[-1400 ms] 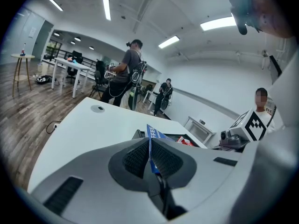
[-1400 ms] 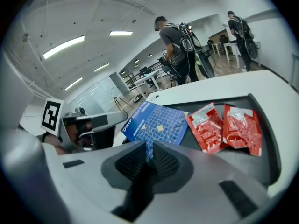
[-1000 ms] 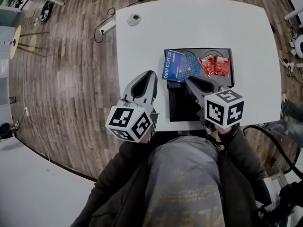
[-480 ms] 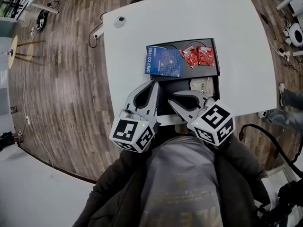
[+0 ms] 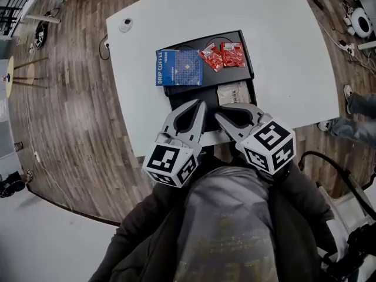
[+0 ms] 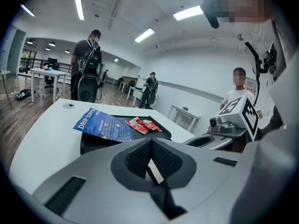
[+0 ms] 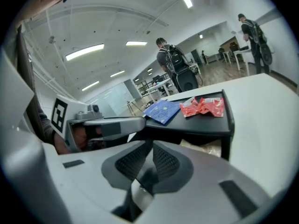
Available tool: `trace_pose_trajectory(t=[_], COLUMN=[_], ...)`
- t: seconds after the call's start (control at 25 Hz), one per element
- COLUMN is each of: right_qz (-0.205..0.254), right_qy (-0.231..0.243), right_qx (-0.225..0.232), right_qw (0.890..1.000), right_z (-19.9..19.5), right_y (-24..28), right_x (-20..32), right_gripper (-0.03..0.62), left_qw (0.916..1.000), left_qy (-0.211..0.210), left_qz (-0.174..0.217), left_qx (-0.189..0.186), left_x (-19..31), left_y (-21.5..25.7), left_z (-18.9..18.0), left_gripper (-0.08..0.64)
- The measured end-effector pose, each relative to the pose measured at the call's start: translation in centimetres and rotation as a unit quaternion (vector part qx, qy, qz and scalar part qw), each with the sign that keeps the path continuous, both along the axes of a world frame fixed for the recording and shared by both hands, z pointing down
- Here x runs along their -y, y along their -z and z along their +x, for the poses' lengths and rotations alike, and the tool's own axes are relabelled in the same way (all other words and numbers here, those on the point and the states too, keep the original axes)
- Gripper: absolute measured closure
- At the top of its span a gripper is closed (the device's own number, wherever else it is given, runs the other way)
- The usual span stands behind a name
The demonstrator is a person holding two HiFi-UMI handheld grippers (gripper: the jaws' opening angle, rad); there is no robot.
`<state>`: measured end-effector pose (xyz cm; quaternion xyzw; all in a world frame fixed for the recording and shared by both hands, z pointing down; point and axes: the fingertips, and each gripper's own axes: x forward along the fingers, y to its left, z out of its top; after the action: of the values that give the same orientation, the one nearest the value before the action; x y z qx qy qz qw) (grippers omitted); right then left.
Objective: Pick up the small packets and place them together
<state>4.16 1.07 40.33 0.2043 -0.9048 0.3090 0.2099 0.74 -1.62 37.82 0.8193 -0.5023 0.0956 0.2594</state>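
Note:
Two red small packets (image 5: 222, 55) lie side by side on top of a black two-level tray (image 5: 251, 69) on the white table (image 5: 294, 51). They also show in the left gripper view (image 6: 144, 124) and the right gripper view (image 7: 203, 106). A blue drip coffee packet (image 5: 179, 67) rests on the tray's left part. A beige packet (image 5: 234, 93) sits on the lower level. My left gripper (image 5: 200, 103) and right gripper (image 5: 218, 115) are close together at the tray's near end, both shut and holding nothing.
A small round grey disc (image 5: 125, 23) lies at the table's far left corner. A power strip (image 5: 106, 41) and cables lie on the wooden floor. Several people (image 6: 88, 64) stand in the room behind the table.
Both grippers have drawn back toward the table's near edge. The right one left the top of the tray, and the left one moved right, closer to it.

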Motion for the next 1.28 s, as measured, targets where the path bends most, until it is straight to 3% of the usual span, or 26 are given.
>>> trace_pose_trajectory(t=[0.24, 0.36, 0.76, 0.88, 1.16, 1.28], right_qz=[0.011, 0.003, -0.042, -0.043, -0.058, -0.056], right_qy=[-0.067, -0.063, -0.064, -0.052, 0.047, 0.06], right_qx=[-0.097, -0.15, -0.258, -0.26, -0.195, -0.177], right_qw=[0.993, 0.987, 0.963, 0.963, 0.978, 0.981], right_z=[1.3, 1.2, 0.9, 0.0, -7.2, -8.2], right_y=[-1.5, -2.8, -7.3, -7.7, -7.7, -7.2], right_x=[2.9, 3.1, 3.9, 4.2, 1.2, 0.7], right_gripper=[0.539, 0.538, 0.538, 0.573, 0.58, 0.58], left_qw=[1.0, 0.9998, 0.9975, 0.9975, 0.9989, 0.9994], left_qy=[-0.006, -0.012, -0.057, -0.056, -0.031, -0.014], left_qz=[0.005, 0.008, 0.027, 0.02, 0.013, 0.01], left_qx=[-0.005, -0.011, -0.033, -0.038, -0.034, -0.031], left_x=[0.6, 0.8, 2.0, 2.1, 1.5, 1.1], left_y=[0.6, 1.0, 1.7, 1.1, 0.7, 0.7], left_z=[-0.5, -1.2, -3.5, -4.5, -6.9, -7.9], left_gripper=[0.56, 0.559, 0.559, 0.558, 0.559, 0.559])
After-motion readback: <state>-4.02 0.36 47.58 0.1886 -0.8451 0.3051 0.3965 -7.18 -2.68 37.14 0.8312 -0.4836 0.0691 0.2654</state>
